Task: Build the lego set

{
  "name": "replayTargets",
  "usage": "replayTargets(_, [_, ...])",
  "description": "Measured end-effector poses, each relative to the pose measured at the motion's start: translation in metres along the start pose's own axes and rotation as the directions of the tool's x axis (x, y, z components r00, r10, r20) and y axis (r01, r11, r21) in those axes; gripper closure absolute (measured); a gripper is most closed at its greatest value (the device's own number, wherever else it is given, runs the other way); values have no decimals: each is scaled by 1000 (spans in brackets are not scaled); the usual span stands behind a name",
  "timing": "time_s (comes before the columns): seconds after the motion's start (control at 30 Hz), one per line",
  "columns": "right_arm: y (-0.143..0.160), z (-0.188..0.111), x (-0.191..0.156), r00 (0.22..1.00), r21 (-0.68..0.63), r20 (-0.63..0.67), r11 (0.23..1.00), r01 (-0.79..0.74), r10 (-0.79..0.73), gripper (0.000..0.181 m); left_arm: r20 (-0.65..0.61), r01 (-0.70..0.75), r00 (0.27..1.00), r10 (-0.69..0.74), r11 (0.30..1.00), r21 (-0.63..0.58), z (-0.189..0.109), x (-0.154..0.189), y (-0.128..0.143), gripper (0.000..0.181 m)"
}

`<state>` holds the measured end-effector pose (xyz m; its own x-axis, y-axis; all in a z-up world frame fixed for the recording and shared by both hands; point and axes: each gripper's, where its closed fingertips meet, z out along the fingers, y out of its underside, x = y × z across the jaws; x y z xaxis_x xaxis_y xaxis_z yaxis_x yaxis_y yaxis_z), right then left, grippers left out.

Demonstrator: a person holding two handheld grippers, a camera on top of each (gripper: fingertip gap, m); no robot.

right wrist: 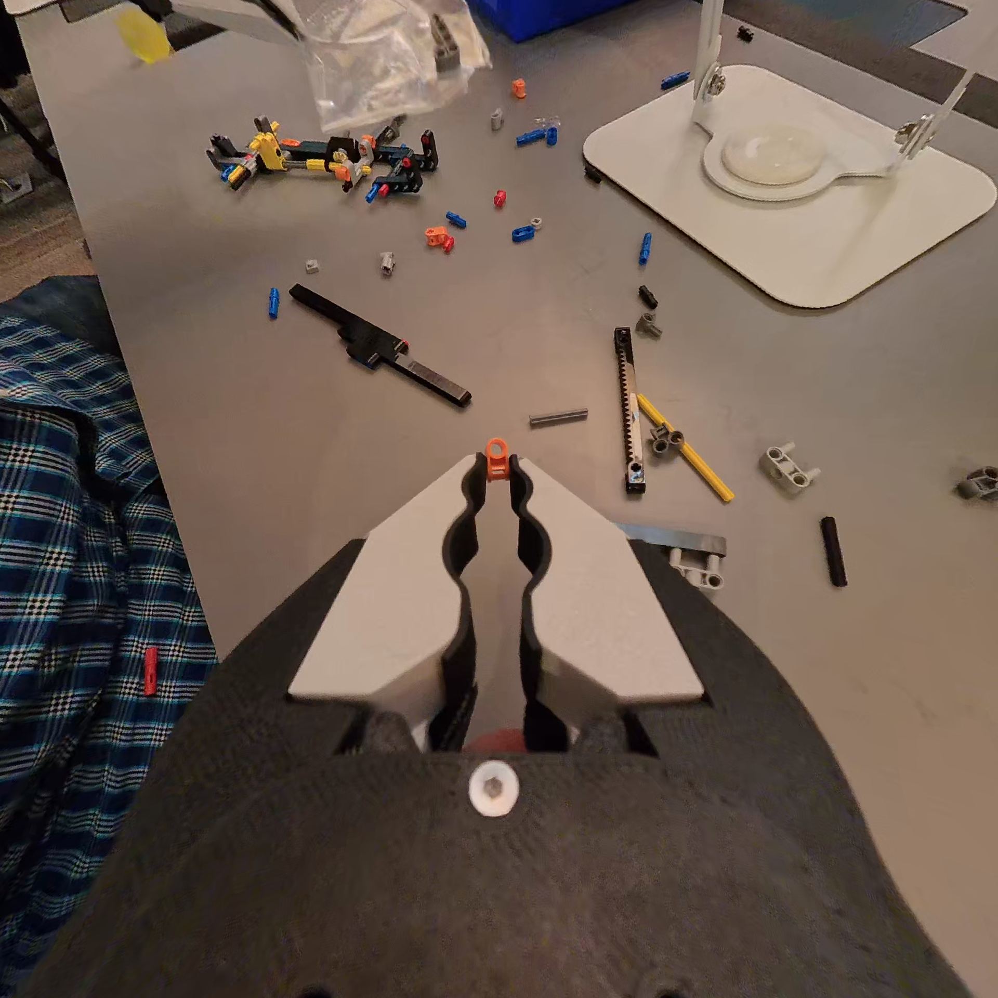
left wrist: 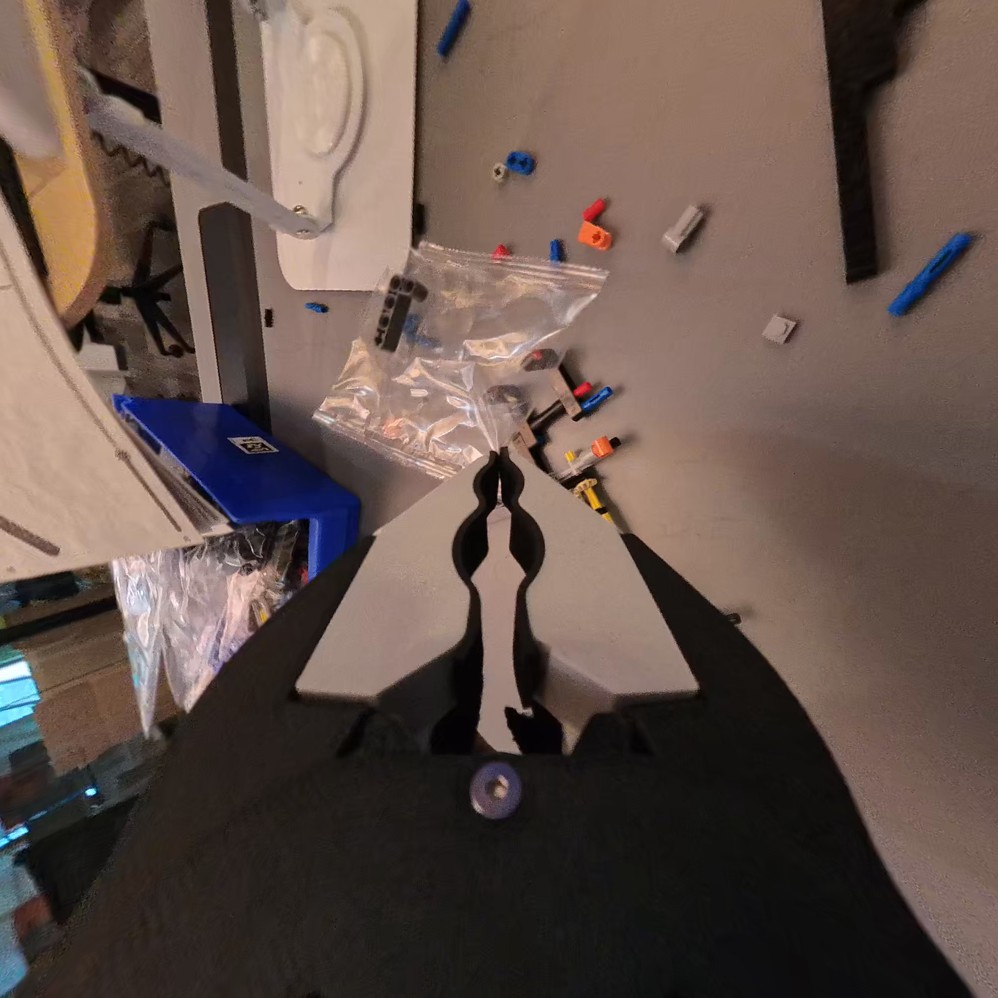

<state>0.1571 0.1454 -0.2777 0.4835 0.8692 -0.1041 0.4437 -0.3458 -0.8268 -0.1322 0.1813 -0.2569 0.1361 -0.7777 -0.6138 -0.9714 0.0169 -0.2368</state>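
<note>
The right gripper (right wrist: 497, 462) has its fingers clenched on a small orange connector (right wrist: 497, 460), held at the very tips above the grey bench (right wrist: 216, 335), ring end poking forward. Over on the left, the left gripper (left wrist: 498, 465) has its fingers pressed together at the tips, right at the edge of a clear plastic bag (left wrist: 464, 351); whether they pinch the bag, I cannot tell. The part-built model (right wrist: 324, 156), black with yellow, orange and blue bits, lies at the far side of the bench, just beside the bag (right wrist: 378, 59). Loose pieces are scattered between: a black beam (right wrist: 378, 345), a toothed rack (right wrist: 629, 410) touching a yellow axle (right wrist: 686, 448), blue pins. A white stand base (right wrist: 810, 254) sits far right.
</note>
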Motion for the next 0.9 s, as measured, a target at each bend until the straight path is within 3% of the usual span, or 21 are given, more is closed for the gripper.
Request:
replayTargets(0.03, [0, 0, 0, 1000, -3, -1, 1000, 4, -4, 175, -2, -23, 1000, 23, 1000, -11, 2, 1, 0, 181])
replayTargets(0.2, [1, 1, 1, 1000, -15, -6, 1000, 18, -18, 175, 13, -147, 989, 148, 988, -57, 6, -3, 4, 181])
replayTargets(0.4, [-2, 6, 2, 1000, -9, 6, 1000, 19, -19, 175, 29, -198, 979, 200, 978, -71, -3, -26, 14, 181])
replayTargets(0.63, [-3, 11, 1, 1000, -15, 20, 1000, 25, -24, 175, -9, -333, 943, 333, 941, -57, 14, -8, 4, 181])
replayTargets(0.77, [-5, 11, 3, 1000, -14, 14, 1000, 24, -23, 175, 1, -277, 961, 277, 961, -26, 19, -11, -3, 181])
replayTargets(0.83, [-3, 13, 3, 999, -29, 5, 999, 39, -39, 175, 38, -323, 944, 326, 943, -81, 21, -18, 1, 181])
replayTargets(0.9, [-2, 14, 2, 999, -34, 8, 998, 48, -47, 175, 21, -261, 965, 262, 965, -32, 21, -17, -3, 181])
